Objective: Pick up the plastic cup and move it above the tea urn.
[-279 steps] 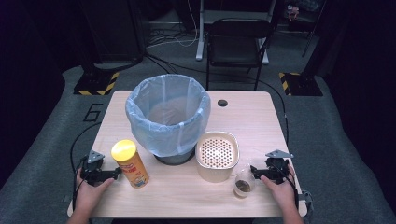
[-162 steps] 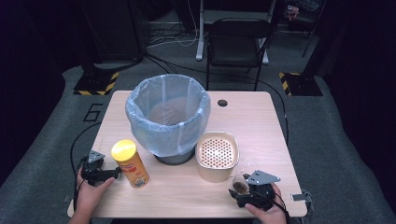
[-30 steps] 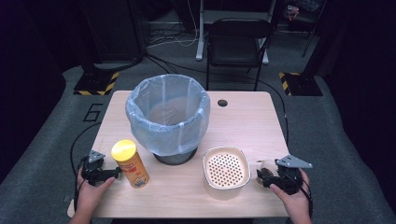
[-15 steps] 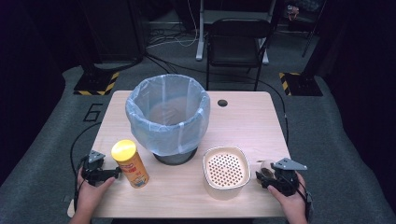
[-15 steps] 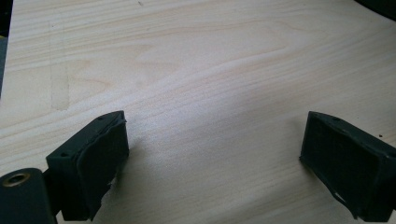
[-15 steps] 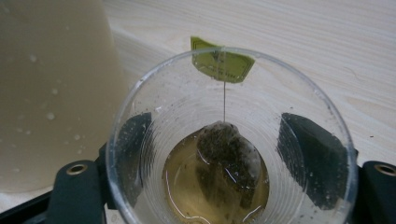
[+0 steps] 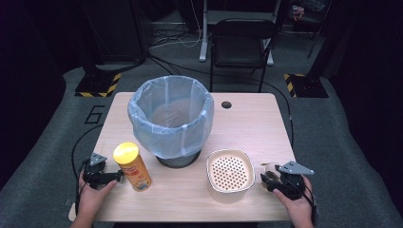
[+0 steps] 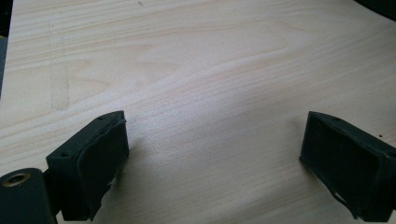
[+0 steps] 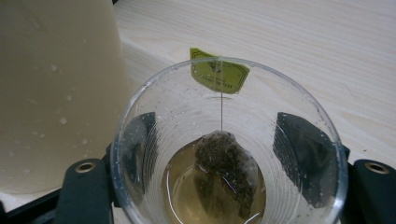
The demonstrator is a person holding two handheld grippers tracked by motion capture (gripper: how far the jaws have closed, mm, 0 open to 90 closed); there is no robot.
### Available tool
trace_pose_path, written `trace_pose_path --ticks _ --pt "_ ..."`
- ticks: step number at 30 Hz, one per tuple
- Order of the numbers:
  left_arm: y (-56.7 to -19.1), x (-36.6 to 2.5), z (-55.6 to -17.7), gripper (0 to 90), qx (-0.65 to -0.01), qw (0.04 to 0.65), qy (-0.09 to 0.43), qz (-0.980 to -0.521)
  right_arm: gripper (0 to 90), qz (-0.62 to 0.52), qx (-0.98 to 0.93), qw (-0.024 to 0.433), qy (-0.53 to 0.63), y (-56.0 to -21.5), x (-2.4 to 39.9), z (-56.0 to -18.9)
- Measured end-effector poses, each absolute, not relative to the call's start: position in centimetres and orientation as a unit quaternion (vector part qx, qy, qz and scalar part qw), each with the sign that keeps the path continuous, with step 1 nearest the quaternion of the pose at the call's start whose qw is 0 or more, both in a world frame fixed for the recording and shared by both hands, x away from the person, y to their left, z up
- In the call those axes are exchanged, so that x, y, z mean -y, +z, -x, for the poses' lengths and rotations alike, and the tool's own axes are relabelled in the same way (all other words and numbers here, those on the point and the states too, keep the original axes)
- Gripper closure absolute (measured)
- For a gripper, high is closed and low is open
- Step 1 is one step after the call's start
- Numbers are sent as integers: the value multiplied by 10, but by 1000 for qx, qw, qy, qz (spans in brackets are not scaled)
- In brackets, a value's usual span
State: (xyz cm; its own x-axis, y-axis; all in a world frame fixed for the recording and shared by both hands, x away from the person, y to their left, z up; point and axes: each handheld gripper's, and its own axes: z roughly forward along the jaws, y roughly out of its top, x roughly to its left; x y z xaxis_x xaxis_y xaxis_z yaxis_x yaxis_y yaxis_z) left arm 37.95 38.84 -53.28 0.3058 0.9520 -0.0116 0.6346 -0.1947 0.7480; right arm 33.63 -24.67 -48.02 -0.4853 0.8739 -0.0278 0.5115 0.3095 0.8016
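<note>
Our right gripper (image 9: 219, 186) has just been closing on the clear plastic cup (image 9: 229, 144) with a used tea bag (image 9: 226, 179) and some tea, its jaws now pressing the walls; we judge the cup secured for lifting. It stands at the counter's (image 7: 252, 118) four o'clock, just beside the cream perforated strainer bowl (image 7: 230, 173). Our left gripper (image 8: 212, 158) rests wide, holding nothing. We count one cup, one bowl, one lined bin (image 7: 171, 121), one yellow-lidded chip can (image 7: 133, 166).
</note>
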Motion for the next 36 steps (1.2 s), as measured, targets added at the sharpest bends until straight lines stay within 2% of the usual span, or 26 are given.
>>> trace_pose_path --ticks 7,19,26,36 --pt "-533 -388 -379 73 -539 334 237 -735 302 -437 -769 260 387 -472 247 -335" --pt "-533 -388 -379 73 -539 334 237 -736 338 -415 -781 252 393 -462 245 -341" --pt "-533 -388 -379 73 -539 334 237 -735 344 -381 -795 250 400 -447 242 -349" --pt "-533 -388 -379 73 -539 335 237 -735 347 -331 -816 272 389 -424 236 -366"
